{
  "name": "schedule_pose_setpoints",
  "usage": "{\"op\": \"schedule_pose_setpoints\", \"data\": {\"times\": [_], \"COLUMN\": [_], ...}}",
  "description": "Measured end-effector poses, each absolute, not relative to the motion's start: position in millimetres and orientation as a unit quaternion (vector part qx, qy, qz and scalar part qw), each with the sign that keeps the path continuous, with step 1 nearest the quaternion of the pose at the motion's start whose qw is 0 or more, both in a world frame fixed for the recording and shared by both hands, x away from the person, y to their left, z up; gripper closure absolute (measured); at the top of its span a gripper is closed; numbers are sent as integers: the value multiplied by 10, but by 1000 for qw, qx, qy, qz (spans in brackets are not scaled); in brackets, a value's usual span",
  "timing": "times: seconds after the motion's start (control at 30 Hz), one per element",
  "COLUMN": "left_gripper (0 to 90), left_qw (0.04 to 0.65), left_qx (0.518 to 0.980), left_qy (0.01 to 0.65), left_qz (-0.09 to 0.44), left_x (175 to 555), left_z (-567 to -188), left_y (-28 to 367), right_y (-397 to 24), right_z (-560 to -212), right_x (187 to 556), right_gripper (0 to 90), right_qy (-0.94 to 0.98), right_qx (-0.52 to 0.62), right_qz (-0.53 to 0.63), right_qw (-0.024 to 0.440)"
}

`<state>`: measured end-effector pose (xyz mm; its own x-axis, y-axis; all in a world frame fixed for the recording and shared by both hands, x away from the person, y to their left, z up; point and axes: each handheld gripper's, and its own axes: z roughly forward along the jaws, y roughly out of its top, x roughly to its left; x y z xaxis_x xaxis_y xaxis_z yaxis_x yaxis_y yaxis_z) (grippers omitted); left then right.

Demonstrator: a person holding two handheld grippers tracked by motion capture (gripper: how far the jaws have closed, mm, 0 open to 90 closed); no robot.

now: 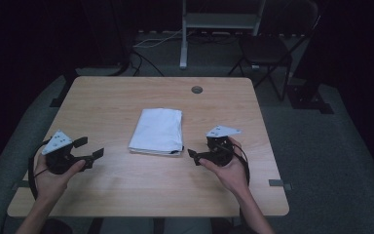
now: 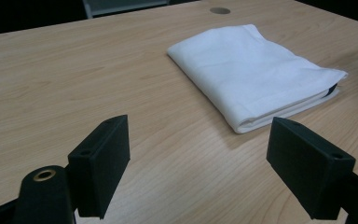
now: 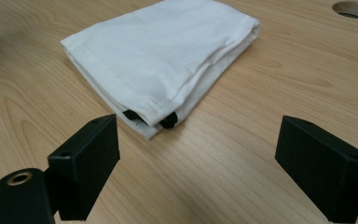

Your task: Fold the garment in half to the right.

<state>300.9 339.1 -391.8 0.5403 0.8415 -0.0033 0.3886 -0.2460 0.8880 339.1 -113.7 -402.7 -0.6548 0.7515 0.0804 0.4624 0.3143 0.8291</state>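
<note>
Both tools are wide open and holding nothing. Left tool (image 1: 88, 147) sits well off the folded white cloth's (image 1: 157, 130) left edge, right tool (image 1: 198, 155) just off its near right corner, neither touching it. Cloth lies flat mid-tabletop (image 1: 117, 97), short of the round cable hole (image 1: 196, 89). Something small and black (image 3: 168, 120) pokes out between the layers at that corner, can't make out what. Room beyond the cloth is too dark to read.
</note>
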Motion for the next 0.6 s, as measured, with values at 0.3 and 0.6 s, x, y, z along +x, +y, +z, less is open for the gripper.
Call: {"op": "schedule_pose_setpoints", "data": {"times": [0.3, 0.6], "left_gripper": [209, 209], "left_qw": [454, 455], "left_qx": [747, 742], "left_qy": [417, 423], "left_qz": [250, 252], "left_x": [2911, 2832], "left_z": [-3958, -4003], "left_y": [3520, 3652], "right_y": [-1291, -1428], "right_z": [-4027, -4028], "right_x": [3295, 3198], "right_gripper": [131, 131], "right_qy": [788, 781], "right_qx": [392, 401], "right_qz": [446, 446], "right_qw": [166, 171]}}
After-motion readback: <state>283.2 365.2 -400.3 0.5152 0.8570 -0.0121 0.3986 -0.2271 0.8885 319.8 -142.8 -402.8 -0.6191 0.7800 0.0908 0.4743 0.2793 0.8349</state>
